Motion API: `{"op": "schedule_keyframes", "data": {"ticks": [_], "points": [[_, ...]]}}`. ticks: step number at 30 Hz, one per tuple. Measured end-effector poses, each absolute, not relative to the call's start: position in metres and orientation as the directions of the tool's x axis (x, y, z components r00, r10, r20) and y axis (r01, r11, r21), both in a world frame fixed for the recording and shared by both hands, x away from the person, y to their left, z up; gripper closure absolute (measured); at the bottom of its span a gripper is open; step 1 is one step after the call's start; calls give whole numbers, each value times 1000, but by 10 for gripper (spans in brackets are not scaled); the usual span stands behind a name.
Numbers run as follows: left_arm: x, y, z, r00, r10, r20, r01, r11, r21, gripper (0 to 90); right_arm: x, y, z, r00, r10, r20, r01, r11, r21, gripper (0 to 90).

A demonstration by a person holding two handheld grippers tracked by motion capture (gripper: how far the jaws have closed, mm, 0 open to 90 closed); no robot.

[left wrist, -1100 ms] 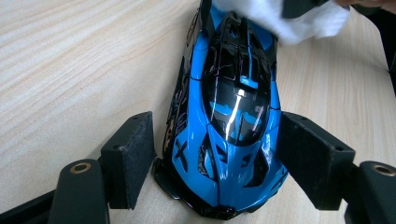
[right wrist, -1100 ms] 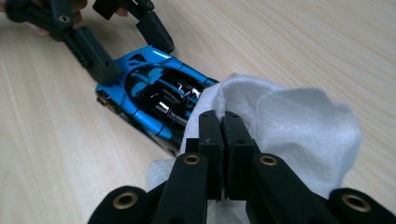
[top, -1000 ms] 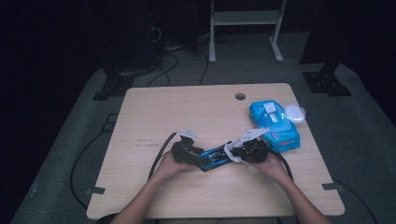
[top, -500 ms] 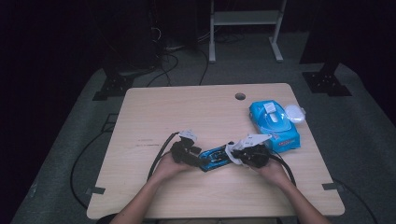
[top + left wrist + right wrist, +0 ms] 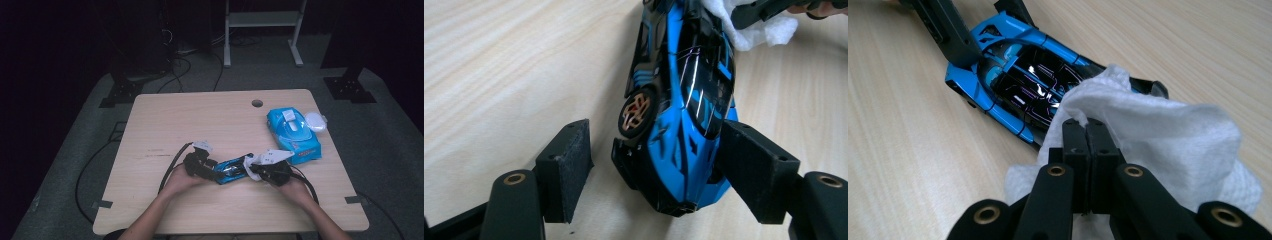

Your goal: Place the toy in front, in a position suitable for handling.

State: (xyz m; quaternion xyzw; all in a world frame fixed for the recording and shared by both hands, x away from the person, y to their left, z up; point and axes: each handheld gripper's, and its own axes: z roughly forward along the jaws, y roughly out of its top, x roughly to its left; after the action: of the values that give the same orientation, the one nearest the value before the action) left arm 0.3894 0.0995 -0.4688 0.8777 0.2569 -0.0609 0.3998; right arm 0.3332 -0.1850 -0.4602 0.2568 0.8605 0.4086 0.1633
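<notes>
Toy car [image 5: 231, 170] lies on the desk [image 5: 210, 120], near the person's edge, between the two hands. Blue body with black panels and a glossy dark canopy that throws back thin streaks of light; one wheel with a bronze-coloured spoked rim shows in the left gripper view [image 5: 636, 111]. The car seems tipped partly onto its side there, the wheel facing the camera.

Left hand-held gripper [image 5: 651, 170]: jaws apart and astride one end of the car. One pad lies against the blue bodywork; the other stands clear, with a gap of bare desk between it and the car. The jaws have just been closing a little with the car between them. Reads as a brace, keeping the car from sliding while the other side is worked.

Right hand-held gripper [image 5: 1087, 137]: jaws together, pinched on a white wipe [image 5: 1153, 135]. The wipe bunches around the jaw tips and rests on the car's far end, over the dark canopy. Judged step: wiping the car body.

Away at the desk's right side, well apart from the work: a blue pack of wipes [image 5: 292, 132] with a white flap on top, and a small white round lid or pad [image 5: 315, 121] just beside it. Probably the source of the wipe.

Cables trail from both grippers toward the person.
</notes>
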Motion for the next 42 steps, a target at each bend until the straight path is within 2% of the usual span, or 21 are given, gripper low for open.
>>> {"op": "schedule_keyframes", "data": {"ticks": [3,12,23,24,25,26,29,32,37,42], "points": [[388,99,-468,866,390,-314,493,-555,670,313,330,-186,-460,-816,573,-76,305,538,786,886],[380,93,-465,899,319,-301,436,-583,685,442,323,-190,-463,-814,580,-42,328,517,791,884],[367,83,-457,944,255,-207,322,-599,733,597,320,-194,-464,-808,589,-21,356,517,779,883],[365,83,-455,951,252,-178,296,-588,752,645,320,-195,-464,-810,586,-30,353,528,772,883],[362,82,-454,957,268,-110,256,-602,756,674,320,-195,-465,-806,591,-30,363,533,764,883],[359,79,-452,961,272,-45,211,-621,755,675,320,-196,-465,-806,592,-23,365,526,768,883],[359,78,-451,962,273,-23,190,-606,772,676,324,-196,-460,-801,598,16,381,489,785,883],[359,77,-449,958,281,52,137,-612,779,677,325,-197,-454,-804,593,46,385,459,801,883],[367,82,-455,953,300,47,154,-611,776,676,320,-193,-432,-808,588,40,341,411,846,883],[368,82,-457,954,295,52,146,-611,778,675,330,-163,-418,-827,558,60,327,392,860,882]]}}
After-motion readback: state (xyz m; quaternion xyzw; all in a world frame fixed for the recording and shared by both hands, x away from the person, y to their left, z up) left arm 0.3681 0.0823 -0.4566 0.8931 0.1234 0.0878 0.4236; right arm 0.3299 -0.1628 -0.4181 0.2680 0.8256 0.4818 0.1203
